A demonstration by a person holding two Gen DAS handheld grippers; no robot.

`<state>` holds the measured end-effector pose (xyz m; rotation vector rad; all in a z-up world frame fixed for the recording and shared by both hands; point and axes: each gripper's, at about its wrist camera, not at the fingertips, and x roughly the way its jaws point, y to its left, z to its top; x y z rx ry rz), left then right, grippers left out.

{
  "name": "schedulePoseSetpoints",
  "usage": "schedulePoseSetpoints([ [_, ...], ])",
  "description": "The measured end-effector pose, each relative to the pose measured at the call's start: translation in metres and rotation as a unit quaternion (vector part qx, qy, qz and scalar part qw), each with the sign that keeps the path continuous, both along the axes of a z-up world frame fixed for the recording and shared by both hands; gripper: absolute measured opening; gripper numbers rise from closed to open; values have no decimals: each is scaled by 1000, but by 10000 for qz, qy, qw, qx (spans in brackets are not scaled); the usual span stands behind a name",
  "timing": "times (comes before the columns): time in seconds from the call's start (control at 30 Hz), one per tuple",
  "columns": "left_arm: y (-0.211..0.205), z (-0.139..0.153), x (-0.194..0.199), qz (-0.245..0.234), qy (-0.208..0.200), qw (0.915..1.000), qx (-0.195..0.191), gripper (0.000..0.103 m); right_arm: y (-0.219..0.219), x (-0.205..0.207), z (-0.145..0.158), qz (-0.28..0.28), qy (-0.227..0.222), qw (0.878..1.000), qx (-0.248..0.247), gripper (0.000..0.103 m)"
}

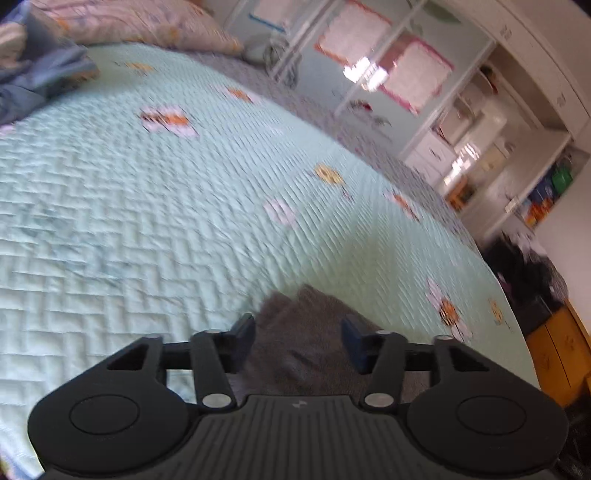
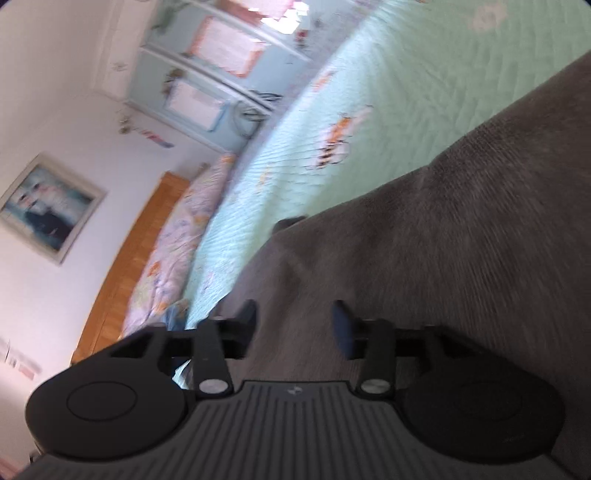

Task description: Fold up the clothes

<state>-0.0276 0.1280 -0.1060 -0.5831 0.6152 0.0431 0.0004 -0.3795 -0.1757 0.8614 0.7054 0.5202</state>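
- Two grippers work over one grey garment [image 2: 424,240] that lies on the bed [image 1: 147,206], spread across its pale green quilted cover near the bed's edge.
- The left gripper [image 1: 298,341] has its jaws apart, with a rumpled corner of the grey cloth showing between them; the pads do not appear to press on it.
- The right gripper [image 2: 293,328] also stands with its jaws apart over the broad grey fabric, cloth lying under the gap but no visible pinch.
- Both views are smeared by motion, so whether either pad brushes the cloth cannot be told for certain.
- Likely risk: closing while moving could catch only a thin top layer, or snag the quilt along with the garment, dragging the cover and spoiling the fold.
- Another risk: with neither gripper holding, the rumpled corner may slump back and leave a crooked edge.
- A blue heap of clothing [image 1: 40,74] by the pillow [image 1: 147,22] sits well apart, so it should not interfere.
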Motion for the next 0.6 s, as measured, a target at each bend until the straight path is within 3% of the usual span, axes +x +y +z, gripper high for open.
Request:
schedulePoseSetpoints([
  [0.07, 4, 1, -16, 268, -60, 9996, 29, 62, -1, -16, 4, 127, -169, 9996, -186, 58],
  [0.23, 21, -12, -44, 850, 62, 9945, -613, 65, -5, -30, 1, 83, -246, 9992, -309, 62],
  [0.43, 27, -26, -44, 939, 332, 9885, -1138, 75, -7, -45, -4, 118, -275, 9984, -485, 61],
  [0.6, 21, -30, -41, 919, 345, 9883, -1169, 84, -5, -48, -5, 86, -278, 9986, -447, 61],
])
